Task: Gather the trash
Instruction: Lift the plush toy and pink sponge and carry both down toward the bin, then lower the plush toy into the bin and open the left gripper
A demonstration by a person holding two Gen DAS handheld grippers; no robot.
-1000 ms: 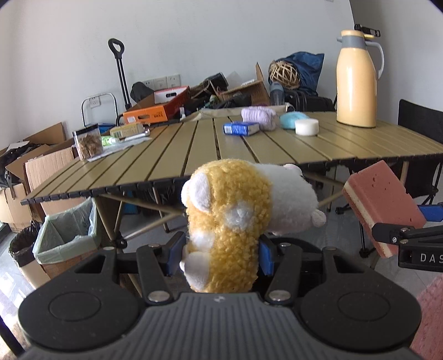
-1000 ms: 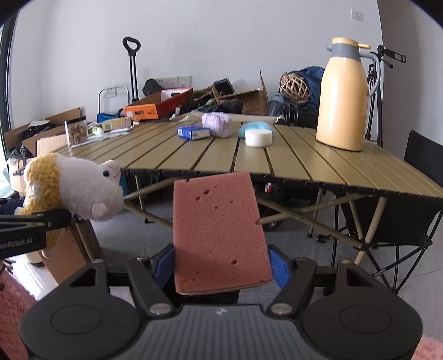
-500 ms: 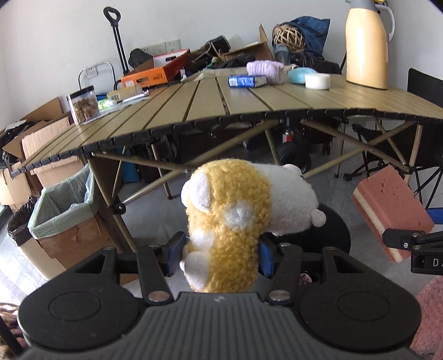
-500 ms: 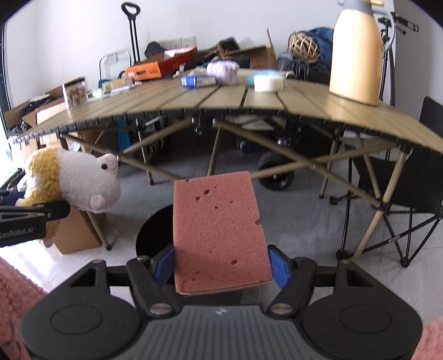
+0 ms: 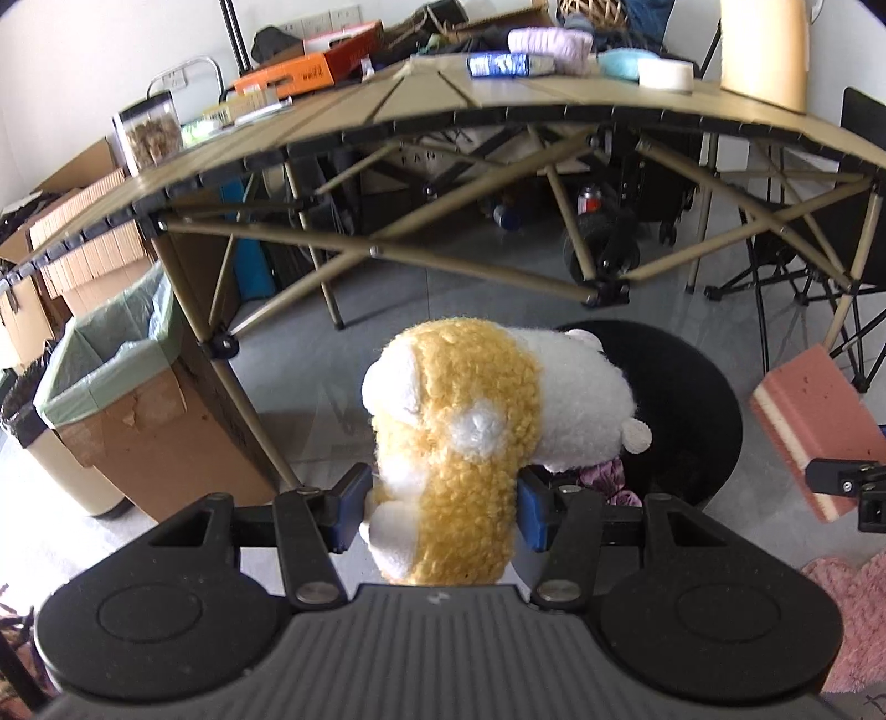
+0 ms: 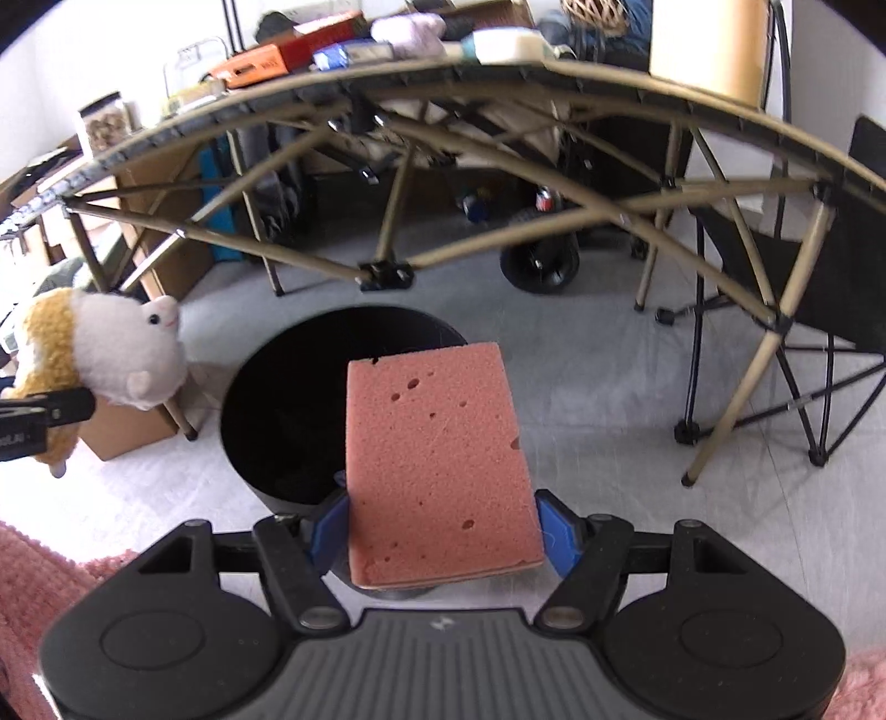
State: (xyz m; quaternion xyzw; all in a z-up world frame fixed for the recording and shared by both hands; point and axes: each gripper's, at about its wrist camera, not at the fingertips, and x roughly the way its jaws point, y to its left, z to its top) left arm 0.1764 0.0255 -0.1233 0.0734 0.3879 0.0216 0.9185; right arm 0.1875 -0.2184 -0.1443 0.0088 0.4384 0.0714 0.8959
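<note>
Gripping a plush toy (image 5: 470, 443), the left gripper (image 5: 440, 507) has its blue pads pressed into the yellow-and-white body from both sides, with the white head pointing forward and to the right. Past the toy, a round black trash bin (image 5: 692, 399) stands open on the grey floor, and the toy's head hangs over the bin's near left rim. A scrap of purplish material (image 5: 603, 479) shows just below the head, though what it is cannot be made out.

Clamped on a pink sponge (image 6: 437, 471), the right gripper (image 6: 443, 534) holds it flat between its blue pads, the pitted pink face upward. From the right wrist view the sponge juts out over the near right rim of the same bin (image 6: 277, 399). In the left wrist view its edge shows a pale middle layer.

Beyond the bin stands a folding slat table (image 5: 498, 105), seen from below its near edge, carrying a yellow thermos jug (image 5: 767, 50), a white roll (image 5: 664, 73) and a blue packet (image 5: 506, 63). By the table's left corner sits a cardboard box lined with a green bag (image 5: 111, 365).
</note>
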